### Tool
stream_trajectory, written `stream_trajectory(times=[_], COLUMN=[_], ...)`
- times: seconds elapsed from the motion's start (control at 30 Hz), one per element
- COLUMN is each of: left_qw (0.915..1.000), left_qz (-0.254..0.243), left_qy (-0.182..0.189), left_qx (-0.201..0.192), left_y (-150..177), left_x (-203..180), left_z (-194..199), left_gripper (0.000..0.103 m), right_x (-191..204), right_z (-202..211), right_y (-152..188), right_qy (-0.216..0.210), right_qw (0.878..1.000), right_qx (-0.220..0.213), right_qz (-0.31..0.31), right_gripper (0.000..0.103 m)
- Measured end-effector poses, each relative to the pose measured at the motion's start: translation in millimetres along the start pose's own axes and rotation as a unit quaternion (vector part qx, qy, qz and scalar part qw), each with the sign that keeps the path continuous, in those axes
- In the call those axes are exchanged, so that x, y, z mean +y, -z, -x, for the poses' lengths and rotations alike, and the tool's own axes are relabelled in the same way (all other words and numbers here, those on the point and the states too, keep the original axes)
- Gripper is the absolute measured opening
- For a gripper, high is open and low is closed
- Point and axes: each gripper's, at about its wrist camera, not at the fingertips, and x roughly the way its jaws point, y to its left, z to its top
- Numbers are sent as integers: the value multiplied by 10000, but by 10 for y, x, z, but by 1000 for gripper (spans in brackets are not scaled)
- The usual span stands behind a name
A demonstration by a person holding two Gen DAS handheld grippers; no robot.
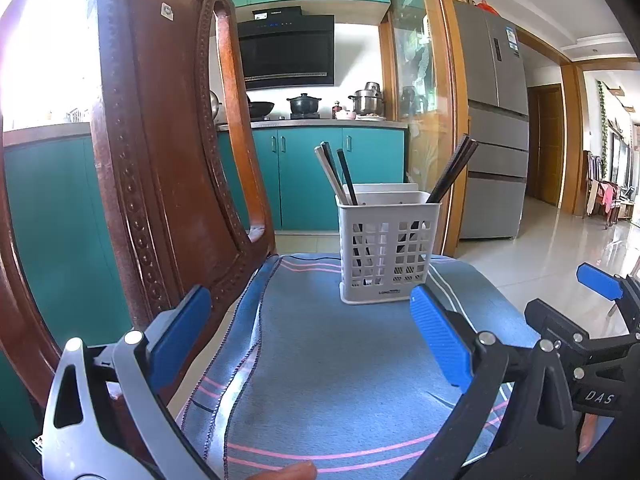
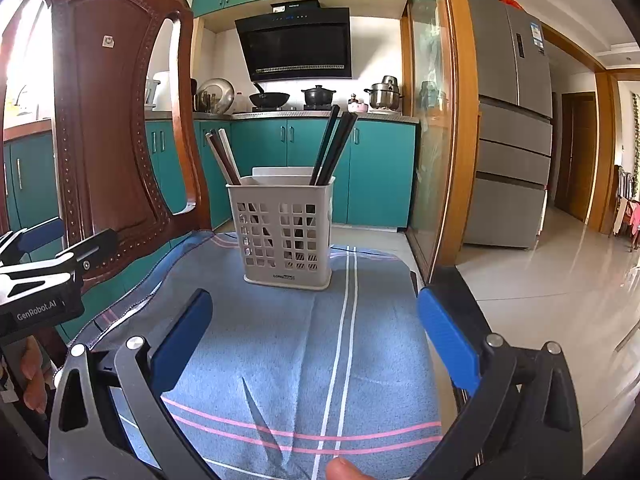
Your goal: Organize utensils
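**White plastic caddy loaded, both claws idle**

Blue striped cloth (image 2: pixel 280 360) covers the surface that carries the things; what lies under it is hidden, so whether it is a tabletop or a seat cannot be told. At its left edge rises the carved back of a wooden chair (image 1: pixel 160 140). The left claw (image 1: pixel 304 332) sits low over the near left part of the cloth, its blue pads spread wide and holding nothing. Toward the far edge, roughly central, stands the white perforated utensil holder (image 1: pixel 386 248), upright. Pale and dark chopsticks (image 1: pixel 334 176) lean out of its left compartment; a bundle of dark chopsticks (image 1: pixel 454 172) leans out of its right compartment. The right claw (image 2: pixel 316 328) hovers over the near right part of the cloth, likewise released and empty; in the left wrist view it appears at the right border.

No loose utensil shows on the cloth in either view. Judged from this, the sorting step appears finished or nearly so: the chopsticks are already divided between compartments. If further pieces remain, they lie outside both views, and the next move would call for finding one, closing a claw on its shaft and lowering it tip-first into the matching compartment without tipping the light holder.
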Motion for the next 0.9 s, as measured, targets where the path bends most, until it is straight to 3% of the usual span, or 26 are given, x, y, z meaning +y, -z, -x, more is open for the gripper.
stream_trajectory(times=[0.9], left_qw=[10000], left_qz=[-94], left_qy=[16], left_qx=[-1], left_y=[66], left_x=[-89], left_z=[19], left_gripper=[99], right_x=[-7], right_z=[25], right_y=[7], right_qy=[-6], right_qw=[10000], right_qx=[-64], right_qz=[-36], right_gripper=[100])
